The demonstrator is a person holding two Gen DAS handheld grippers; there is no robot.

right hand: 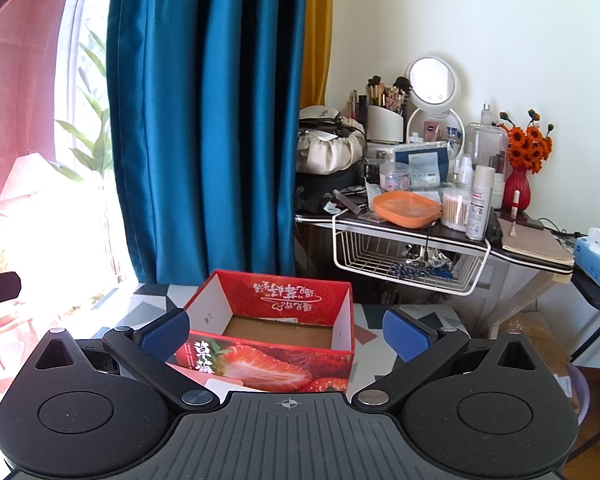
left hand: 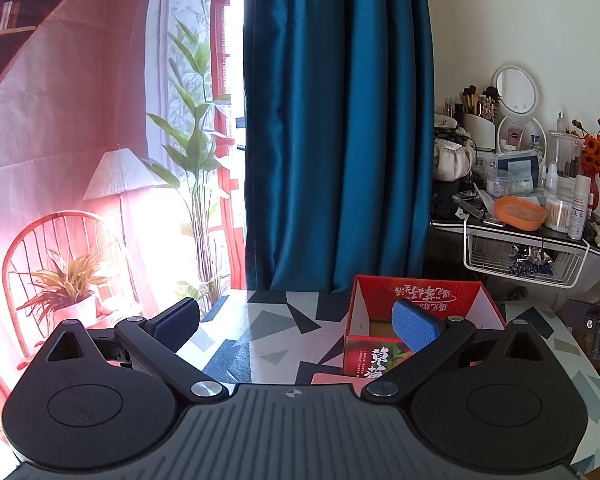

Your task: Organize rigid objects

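The red strawberry box point(right hand: 272, 344) sits open and empty on the patterned table point(left hand: 260, 332). Both the left gripper point(left hand: 296, 320) and right gripper point(right hand: 286, 334) hover with fingers spread wide, holding nothing.

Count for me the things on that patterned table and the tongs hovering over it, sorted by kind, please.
Red cardboard strawberry box, open-topped, nothing visible inside: 1
Pale pink flat card in front of the box, partly hidden: 1
Black tongs with blue pads, both open and holding nothing: 2, the left tongs and the right tongs
Total: 4
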